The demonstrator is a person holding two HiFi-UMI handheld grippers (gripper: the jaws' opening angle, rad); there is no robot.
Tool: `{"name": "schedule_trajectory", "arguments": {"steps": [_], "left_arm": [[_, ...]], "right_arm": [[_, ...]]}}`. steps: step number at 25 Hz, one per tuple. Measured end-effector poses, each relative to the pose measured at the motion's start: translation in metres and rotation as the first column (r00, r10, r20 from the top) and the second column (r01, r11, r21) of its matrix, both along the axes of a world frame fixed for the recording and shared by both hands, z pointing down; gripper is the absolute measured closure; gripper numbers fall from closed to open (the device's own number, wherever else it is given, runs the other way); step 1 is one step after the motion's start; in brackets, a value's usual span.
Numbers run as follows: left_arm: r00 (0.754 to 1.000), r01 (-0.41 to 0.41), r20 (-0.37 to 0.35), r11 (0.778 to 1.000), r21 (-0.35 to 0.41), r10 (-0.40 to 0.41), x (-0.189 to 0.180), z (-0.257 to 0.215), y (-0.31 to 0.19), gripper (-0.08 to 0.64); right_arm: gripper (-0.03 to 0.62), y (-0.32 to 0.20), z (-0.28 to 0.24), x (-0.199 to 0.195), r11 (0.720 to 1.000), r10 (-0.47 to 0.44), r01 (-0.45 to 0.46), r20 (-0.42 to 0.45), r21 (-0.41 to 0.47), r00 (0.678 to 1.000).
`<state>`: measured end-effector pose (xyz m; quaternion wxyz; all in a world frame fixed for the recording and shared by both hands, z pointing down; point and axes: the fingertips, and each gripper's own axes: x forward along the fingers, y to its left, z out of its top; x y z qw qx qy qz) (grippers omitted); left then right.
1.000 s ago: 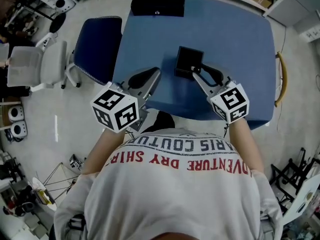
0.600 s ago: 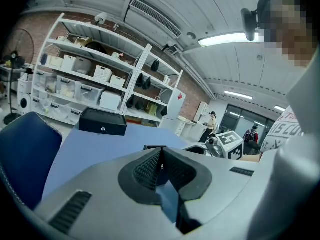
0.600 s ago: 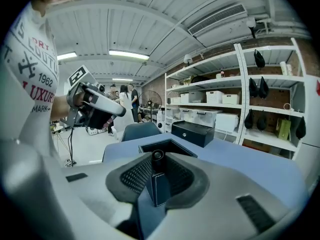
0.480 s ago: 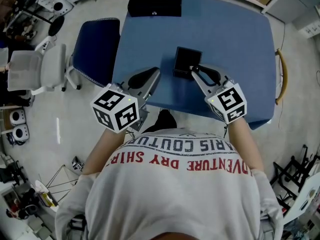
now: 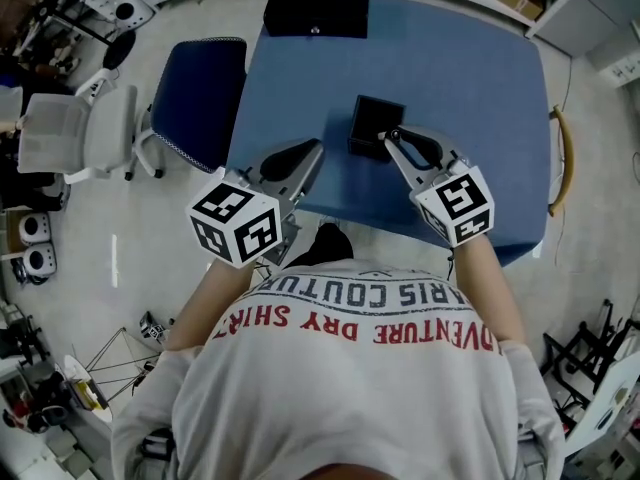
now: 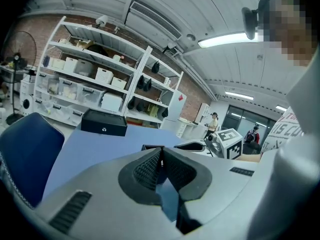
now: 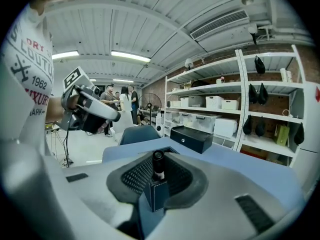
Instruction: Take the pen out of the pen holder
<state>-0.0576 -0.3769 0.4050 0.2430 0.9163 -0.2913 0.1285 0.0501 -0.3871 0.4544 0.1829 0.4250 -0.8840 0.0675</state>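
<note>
A black square pen holder (image 5: 375, 124) stands in the middle of the blue table (image 5: 470, 88). My right gripper (image 5: 391, 136) reaches its near right corner. In the right gripper view a black pen (image 7: 158, 164) stands upright out of the holder's corner (image 7: 159, 196), between the ribbed pads (image 7: 134, 176). The jaws of the right gripper (image 7: 159, 159) are closing and the pads sit against the pen on both sides. My left gripper (image 5: 314, 150) hovers left of the holder, over the table's near edge. Its jaws are shut with nothing between them (image 6: 160, 156).
A black box (image 5: 316, 9) lies at the table's far edge. A blue chair (image 5: 195, 93) stands against the table's left side, with a white chair (image 5: 75, 133) farther left. Shelves (image 7: 225, 104) with bins line the wall beyond the table.
The right gripper's jaws have narrowed around the pen at the holder's corner. Neither hand has shifted, and the left gripper stays shut.
</note>
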Motion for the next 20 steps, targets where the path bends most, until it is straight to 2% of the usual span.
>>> {"name": "schedule_trajectory", "arguments": {"steps": [10,20], "left_arm": [[0.999,0.037,-0.024,0.999,0.031,-0.036,-0.005,-0.015,0.02,0.528],[0.998,0.048,-0.049,0.994,0.099,-0.043,0.003,-0.042,0.052,0.528]], "right_arm": [[0.52,0.009,-0.04,0.003,0.997,-0.001,-0.003,0.048,0.076,0.999],[0.52,0.044,-0.112,0.022,0.976,-0.004,-0.022,0.116,0.216,0.993]]}}
